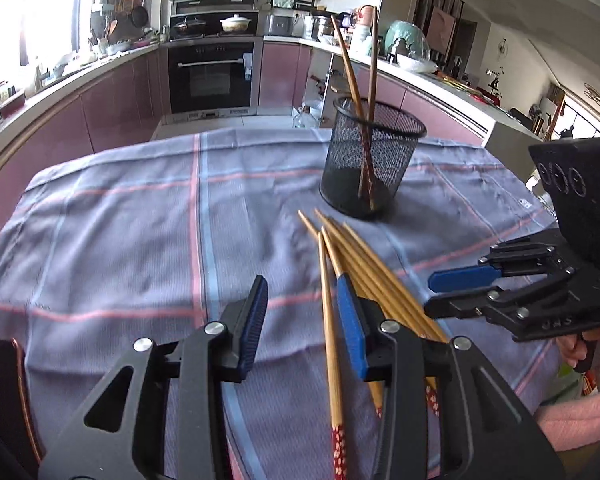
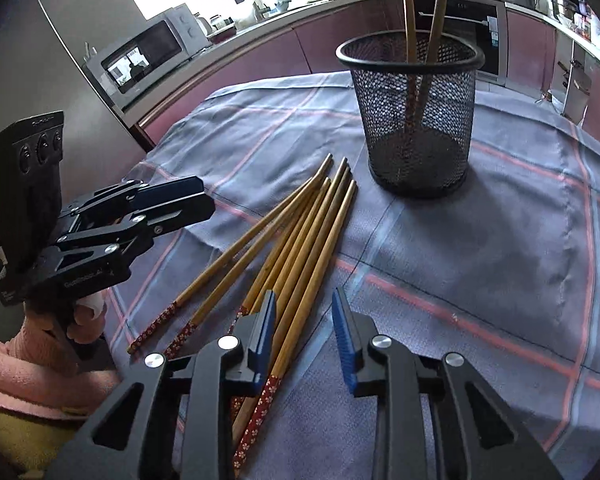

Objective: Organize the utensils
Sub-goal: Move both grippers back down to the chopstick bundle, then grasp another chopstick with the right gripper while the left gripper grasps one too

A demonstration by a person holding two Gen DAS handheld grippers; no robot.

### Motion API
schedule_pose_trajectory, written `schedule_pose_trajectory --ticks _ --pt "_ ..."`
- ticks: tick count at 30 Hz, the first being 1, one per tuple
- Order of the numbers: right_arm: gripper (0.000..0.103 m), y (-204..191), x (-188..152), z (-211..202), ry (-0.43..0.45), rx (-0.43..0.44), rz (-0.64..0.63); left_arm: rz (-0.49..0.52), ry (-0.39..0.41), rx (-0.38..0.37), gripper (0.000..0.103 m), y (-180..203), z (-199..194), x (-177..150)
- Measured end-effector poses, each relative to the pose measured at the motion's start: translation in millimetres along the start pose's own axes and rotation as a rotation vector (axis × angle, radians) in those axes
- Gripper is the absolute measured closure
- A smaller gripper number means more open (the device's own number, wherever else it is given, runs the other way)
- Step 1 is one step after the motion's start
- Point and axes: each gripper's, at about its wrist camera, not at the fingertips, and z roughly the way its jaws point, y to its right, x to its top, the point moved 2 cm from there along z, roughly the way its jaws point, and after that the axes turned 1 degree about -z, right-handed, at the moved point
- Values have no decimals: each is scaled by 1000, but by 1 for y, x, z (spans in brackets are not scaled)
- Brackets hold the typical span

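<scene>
Both tongs, left [image 1: 302, 300] and right [image 2: 304, 312], gape empty over the chopsticks [image 2: 300, 232] near the mesh cup [image 2: 414, 120].

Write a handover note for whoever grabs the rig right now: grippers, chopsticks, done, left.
Left gripper: open, empty, above the near ends of the loose chopsticks.
Right gripper: open, nothing gripped; one chopstick of the pile runs between its pads.
Mesh holder: upright on the checked cloth, just beyond the pile's tips.
Done: two chopsticks stand in the holder.
Left: the pile on the cloth, about six or seven, goes into the holder.
</scene>
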Motion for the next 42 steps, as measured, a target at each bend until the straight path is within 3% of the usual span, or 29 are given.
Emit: schedule_pose_trajectory --ticks 5,17,24,29,35,42 --pt "87 1 2 9 -21 -34 16 2 -9 -12 69 0 -2 -5" --pt "88 -9 19 24 -90 -161 -57 33 -53 -47 69 7 1 -12" --pt "97 -5 23 27 -98 -151 -52 41 -74 -62 69 7 0 -16" --pt "98 0 18 8 -36 -84 -30 50 -114 -74 73 7 6 -20" --pt "98 -3 16 -19 61 -16 -33 80 -173 -71 86 9 16 -23" --pt "98 -2 21 -52 178 20 -16 130 -219 -55 87 12 20 -21"
